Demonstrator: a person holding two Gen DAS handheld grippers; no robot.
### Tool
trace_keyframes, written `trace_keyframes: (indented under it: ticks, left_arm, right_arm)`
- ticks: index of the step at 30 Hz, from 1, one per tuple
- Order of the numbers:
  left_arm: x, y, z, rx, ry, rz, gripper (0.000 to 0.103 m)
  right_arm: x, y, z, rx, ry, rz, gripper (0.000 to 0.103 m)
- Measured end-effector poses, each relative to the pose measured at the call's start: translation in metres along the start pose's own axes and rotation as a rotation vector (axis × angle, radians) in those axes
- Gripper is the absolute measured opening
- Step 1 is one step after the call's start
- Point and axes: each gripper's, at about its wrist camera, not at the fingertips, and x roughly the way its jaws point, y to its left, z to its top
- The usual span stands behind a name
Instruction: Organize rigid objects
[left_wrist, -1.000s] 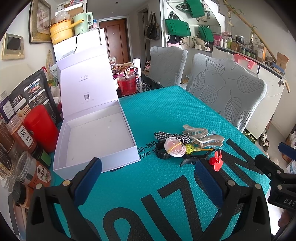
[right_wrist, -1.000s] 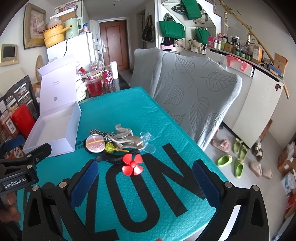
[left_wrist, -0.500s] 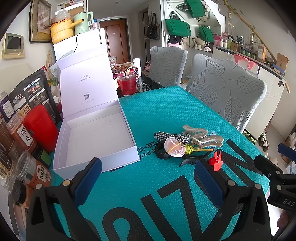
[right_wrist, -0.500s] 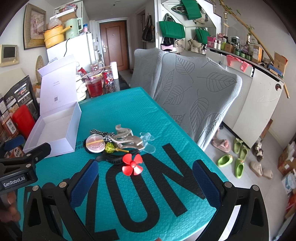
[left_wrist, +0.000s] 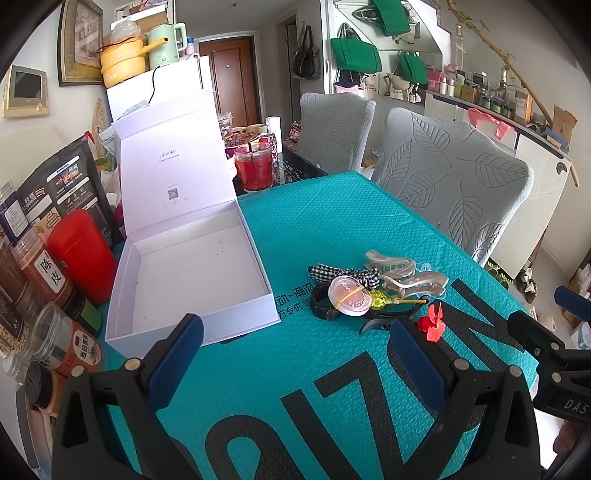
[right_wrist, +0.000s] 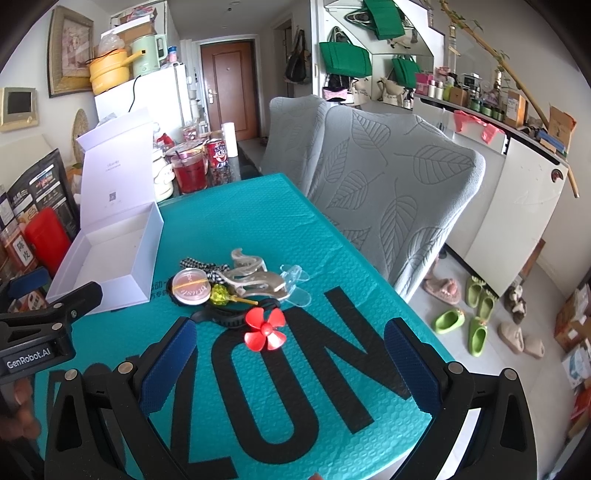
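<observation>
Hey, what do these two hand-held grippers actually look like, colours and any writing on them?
Both are black plastic frames with silver screws and two fingers faced with textured blue pads. The left hand-held gripper shows white "GenRobot.AI" lettering on its side in the right wrist view; the right hand-held gripper shows "DAS" in the left wrist view. No cables or sleeves visible.

Heap of small trinkets (right_wrist: 236, 288) on the teal mat, red propeller (right_wrist: 265, 329) nearest, beside open white box (left_wrist: 192, 273)
</observation>
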Motion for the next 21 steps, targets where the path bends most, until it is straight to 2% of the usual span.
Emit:
trace_keyframes:
  ticks: [21]
  left_arm:
    - [0.015,-0.002,-0.005,-0.016,0.032,-0.017,0.103]
  right_arm:
    - [0.014,-0.005,-0.006,-0.001,0.014,0.048,0.103]
